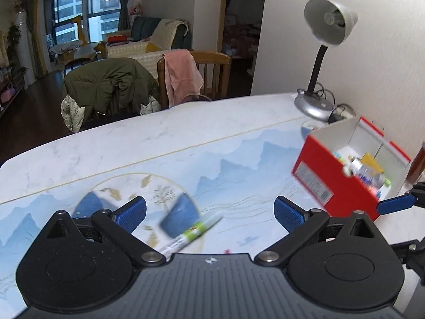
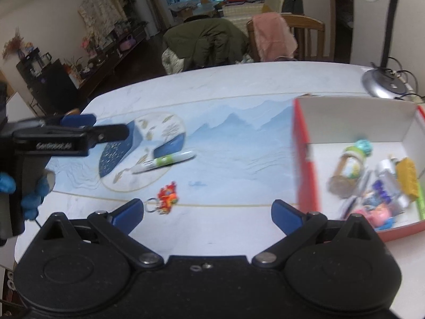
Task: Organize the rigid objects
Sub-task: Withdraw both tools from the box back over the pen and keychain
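Note:
A white and green marker (image 1: 192,234) lies on the blue table mat, just ahead of my open, empty left gripper (image 1: 209,212). It also shows in the right wrist view (image 2: 163,161). A red and orange keychain charm (image 2: 167,198) lies on the mat close in front of my open, empty right gripper (image 2: 207,214). A red box (image 2: 305,159) with white inside stands at the right and holds several small items (image 2: 372,183); it also shows in the left wrist view (image 1: 342,175). The left gripper appears from the side in the right wrist view (image 2: 77,127).
A desk lamp (image 1: 318,53) with its cord stands at the table's far right by the wall. Two chairs with a green jacket (image 1: 106,85) and a pink cloth (image 1: 180,74) stand behind the far table edge. A brown bottle (image 1: 418,164) stands right of the box.

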The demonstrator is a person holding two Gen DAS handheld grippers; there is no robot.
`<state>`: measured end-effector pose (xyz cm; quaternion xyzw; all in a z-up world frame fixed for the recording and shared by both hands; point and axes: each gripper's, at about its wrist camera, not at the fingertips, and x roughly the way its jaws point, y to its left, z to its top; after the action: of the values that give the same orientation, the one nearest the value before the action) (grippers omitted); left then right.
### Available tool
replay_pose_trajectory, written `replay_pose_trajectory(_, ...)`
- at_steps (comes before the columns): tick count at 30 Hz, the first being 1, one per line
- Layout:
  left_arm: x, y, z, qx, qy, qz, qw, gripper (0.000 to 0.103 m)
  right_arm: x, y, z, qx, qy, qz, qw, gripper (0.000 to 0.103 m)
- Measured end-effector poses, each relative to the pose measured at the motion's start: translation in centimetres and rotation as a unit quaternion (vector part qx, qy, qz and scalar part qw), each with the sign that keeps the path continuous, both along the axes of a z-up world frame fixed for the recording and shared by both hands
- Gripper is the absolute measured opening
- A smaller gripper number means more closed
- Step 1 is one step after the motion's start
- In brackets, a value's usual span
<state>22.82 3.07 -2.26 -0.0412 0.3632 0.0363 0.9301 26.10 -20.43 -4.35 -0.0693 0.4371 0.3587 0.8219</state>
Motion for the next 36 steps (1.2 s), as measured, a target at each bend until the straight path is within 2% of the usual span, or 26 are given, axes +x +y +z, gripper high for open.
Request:
replay_pose_trajectory(8,0.7,4.0,-3.6,-0.001,0.042,-0.038,0.9984,0.103,-2.9,5.9,-2.2,-0.026,-0.017,0.064,0.997,0.102)
replay_pose_trajectory(12,1.5,5.1,-6.1,0.007,0.063,-0.055,0.9964,0.103,-3.2,8.3,-3.8,-0.045,-0.019,0.067,0.997,0.1)
replay_pose_trajectory(17,2.2,5.5,-8.6,0.004,0.076,-0.065,0.995,0.103,-2.2,9.7,-6.0,-0.06,-0.006,0.041,0.997,0.095)
replay_pose_trajectory(21,3.3,5.7,-10.0,-0.017,0.08,-0.069,0.9943,0.103,-1.4,10.5,-7.3,-0.078,-0.004,0.031,0.996,0.089)
replay_pose_trajectory(27,4.7,5.1,-11.3,-0.001,0.076,-0.082,0.9937,0.103,-0.2,11.8,-8.8,-0.096,-0.002,0.022,0.995,0.082)
replay_pose_trajectory(35,5.8,5.0,-12.8,0.006,0.075,-0.087,0.9934,0.103,0.5,13.1,-10.5,-0.11,0.009,0.028,0.994,0.066)
replay_pose_trajectory(36,5.9,4.9,-13.0,0.008,0.075,-0.088,0.9933,0.103,0.5,13.3,-10.6,-0.113,0.008,0.03,0.993,0.061)
